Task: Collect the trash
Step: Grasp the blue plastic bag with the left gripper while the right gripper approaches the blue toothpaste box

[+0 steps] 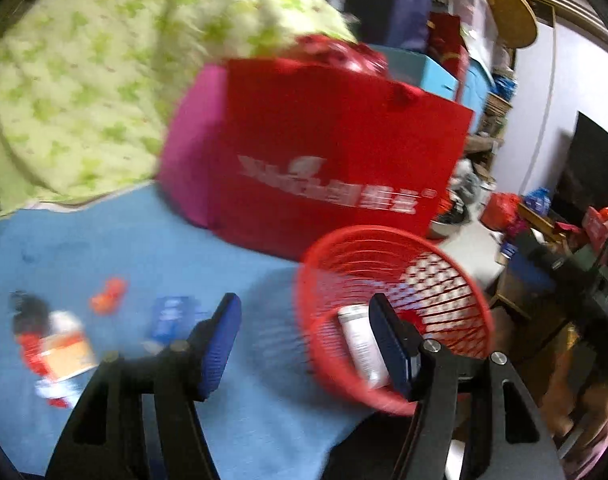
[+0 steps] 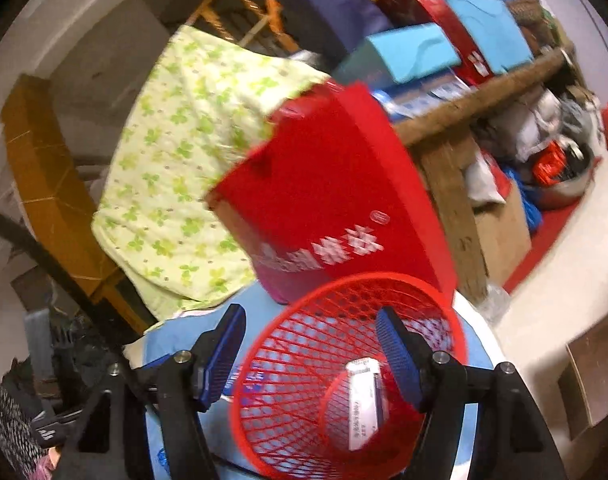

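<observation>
A red mesh basket (image 1: 388, 316) stands on the blue cloth (image 1: 143, 248) with a white box (image 1: 362, 344) inside; both also show in the right wrist view, basket (image 2: 344, 376) and box (image 2: 362, 400). My left gripper (image 1: 306, 344) is open and empty beside the basket's left rim. My right gripper (image 2: 310, 350) is open and empty over the basket's mouth. Loose trash lies to the left: an orange wrapper (image 1: 108, 295), a blue packet (image 1: 171, 318) and a red-and-white packet (image 1: 59, 350).
A big red bag with white lettering (image 1: 328, 160) stands right behind the basket, also in the right wrist view (image 2: 336, 208). A green flowered quilt (image 1: 103, 72) lies at the back left. Cluttered boxes (image 2: 444, 44) and a floor (image 2: 552, 280) lie to the right.
</observation>
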`<state>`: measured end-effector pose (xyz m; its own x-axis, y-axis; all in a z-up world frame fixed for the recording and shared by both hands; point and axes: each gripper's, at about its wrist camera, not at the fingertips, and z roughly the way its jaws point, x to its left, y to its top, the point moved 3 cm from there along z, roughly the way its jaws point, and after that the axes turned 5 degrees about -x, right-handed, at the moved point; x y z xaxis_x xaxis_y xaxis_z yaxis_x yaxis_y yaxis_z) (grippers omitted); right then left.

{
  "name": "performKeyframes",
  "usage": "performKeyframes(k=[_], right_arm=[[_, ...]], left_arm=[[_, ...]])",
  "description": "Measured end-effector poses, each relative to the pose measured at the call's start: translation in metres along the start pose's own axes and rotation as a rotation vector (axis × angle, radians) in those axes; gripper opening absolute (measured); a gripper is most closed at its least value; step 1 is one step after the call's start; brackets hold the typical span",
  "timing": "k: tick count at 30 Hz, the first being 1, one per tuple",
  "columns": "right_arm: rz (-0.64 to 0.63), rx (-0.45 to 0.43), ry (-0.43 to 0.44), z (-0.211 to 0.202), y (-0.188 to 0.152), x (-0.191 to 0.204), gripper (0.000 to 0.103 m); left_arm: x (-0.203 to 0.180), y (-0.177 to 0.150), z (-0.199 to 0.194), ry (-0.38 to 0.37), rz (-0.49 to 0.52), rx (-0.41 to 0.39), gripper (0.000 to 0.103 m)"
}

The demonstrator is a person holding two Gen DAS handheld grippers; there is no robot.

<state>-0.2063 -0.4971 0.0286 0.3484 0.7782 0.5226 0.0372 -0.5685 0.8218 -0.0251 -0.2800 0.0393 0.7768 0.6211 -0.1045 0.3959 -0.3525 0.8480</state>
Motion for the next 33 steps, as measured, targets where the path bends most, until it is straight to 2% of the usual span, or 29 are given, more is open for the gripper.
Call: performKeyframes(k=[4, 9, 11, 13, 17, 24, 30, 33], right_arm=[[-0.068, 0.001, 0.098, -0.001, -0.006, 0.044, 0.072], [-0.132, 0.072, 0.245, 0.013, -0.031, 0.108, 0.072], [-0.166, 0.127, 0.296, 0.023, -0.052, 0.137, 0.072], [-0.201, 0.186, 0.330, 0.034, -0.074, 0.161, 0.072], [-0.260, 0.298, 0.346, 0.055, -0.121, 0.189, 0.072], [-0.310, 0.459, 0.253, 0.087, -0.187, 0.181, 0.072], [-0.307, 0.539, 0.173, 0.105, -0.211, 0.159, 0.072], [-0.298, 0.558, 0.152, 0.118, -0.211, 0.155, 0.072]], left_arm=[[0.059, -0.022, -0.045, 0.170, -0.017, -0.046, 0.070], [0.134, -0.064, -0.104, 0.380, -0.091, -0.060, 0.071], [0.154, -0.084, -0.121, 0.436, -0.119, -0.056, 0.072], [0.165, -0.101, -0.132, 0.457, -0.137, -0.047, 0.072], [0.178, -0.138, -0.133, 0.470, -0.162, -0.008, 0.072], [0.189, -0.176, -0.122, 0.419, -0.218, 0.045, 0.072], [0.181, -0.183, -0.102, 0.341, -0.219, 0.080, 0.072], [0.179, -0.183, -0.088, 0.299, -0.232, 0.104, 0.072]])
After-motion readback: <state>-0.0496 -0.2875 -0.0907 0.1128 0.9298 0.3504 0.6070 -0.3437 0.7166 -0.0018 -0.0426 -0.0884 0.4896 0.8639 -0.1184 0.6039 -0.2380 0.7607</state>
